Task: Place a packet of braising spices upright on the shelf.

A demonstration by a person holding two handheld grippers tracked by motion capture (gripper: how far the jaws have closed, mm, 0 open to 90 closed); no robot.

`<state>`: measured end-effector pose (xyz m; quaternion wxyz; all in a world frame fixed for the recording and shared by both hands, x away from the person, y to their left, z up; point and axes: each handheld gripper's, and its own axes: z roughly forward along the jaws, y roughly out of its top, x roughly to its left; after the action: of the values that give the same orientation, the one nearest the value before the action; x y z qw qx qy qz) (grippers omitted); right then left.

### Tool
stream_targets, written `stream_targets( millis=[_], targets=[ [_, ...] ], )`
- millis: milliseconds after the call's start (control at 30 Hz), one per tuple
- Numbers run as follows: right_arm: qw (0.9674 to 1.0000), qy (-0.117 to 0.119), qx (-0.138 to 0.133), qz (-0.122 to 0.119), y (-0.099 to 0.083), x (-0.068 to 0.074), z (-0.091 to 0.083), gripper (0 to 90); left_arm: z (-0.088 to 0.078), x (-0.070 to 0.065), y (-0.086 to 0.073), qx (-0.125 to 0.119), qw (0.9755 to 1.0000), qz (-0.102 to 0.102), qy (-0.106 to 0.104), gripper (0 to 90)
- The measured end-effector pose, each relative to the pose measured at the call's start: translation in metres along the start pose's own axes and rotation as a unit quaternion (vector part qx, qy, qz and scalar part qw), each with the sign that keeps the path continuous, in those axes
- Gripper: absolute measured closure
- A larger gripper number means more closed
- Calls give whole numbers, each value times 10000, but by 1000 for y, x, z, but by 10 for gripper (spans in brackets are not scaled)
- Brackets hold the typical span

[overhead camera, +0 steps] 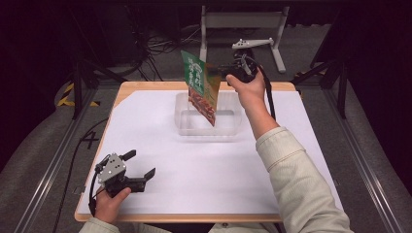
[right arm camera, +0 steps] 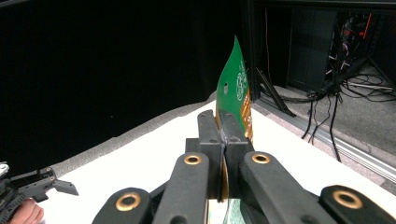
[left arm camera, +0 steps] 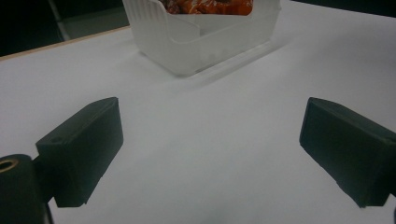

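- In the high view, the right gripper (overhead camera: 221, 73) sits in the upper middle of the frame, raised above the far edge of the white table (overhead camera: 291, 160), with the person's right hand (overhead camera: 250, 90) wrapped around its body.
- Its jaws are pressed together on the edge of a flat food packet (overhead camera: 200, 87) — green at the top, orange and red lower down — which hangs tilted, its lower corner pointing down into the frame's centre.
- The packet extends to the left of and below the closed jaws in the high view; its bottom corner overlaps the clear plastic bin (overhead camera: 187, 127), though whether it touches the bin's floor cannot be told.
- In the right gripper view, the two black jaws of the right gripper (right arm camera: 223, 135) meet at centre frame with the packet (right arm camera: 236, 88) pinched between them, its green top curving upward past the tips.
- The left gripper (overhead camera: 142, 165) rests low in the lower left of the high view, held by the left hand (overhead camera: 109, 201), well apart from the bin and the packet.
- Its jaws stand wide apart and hold nothing — in the left gripper view the left gripper (left arm camera: 210, 135) frames bare white table between its two tips.
- At the top of that same view the bin (left arm camera: 187, 42) stands with the packet's orange print (left arm camera: 210, 5) visible inside its rim.
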<state>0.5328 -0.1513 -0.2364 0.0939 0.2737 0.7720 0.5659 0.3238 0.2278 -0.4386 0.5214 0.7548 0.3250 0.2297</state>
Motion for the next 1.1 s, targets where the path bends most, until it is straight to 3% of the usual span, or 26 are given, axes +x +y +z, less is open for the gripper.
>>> stream_targets(
  millis=[567, 1100],
  targets=[
    [9998, -33, 151, 113, -18, -4, 12, 900, 0, 0, 0, 1, 10000, 3, -4, 69],
    [9995, 119, 194, 215, -30, -4, 15, 900, 1, -1, 0, 1, 10000, 13, -11, 69]
  ],
)
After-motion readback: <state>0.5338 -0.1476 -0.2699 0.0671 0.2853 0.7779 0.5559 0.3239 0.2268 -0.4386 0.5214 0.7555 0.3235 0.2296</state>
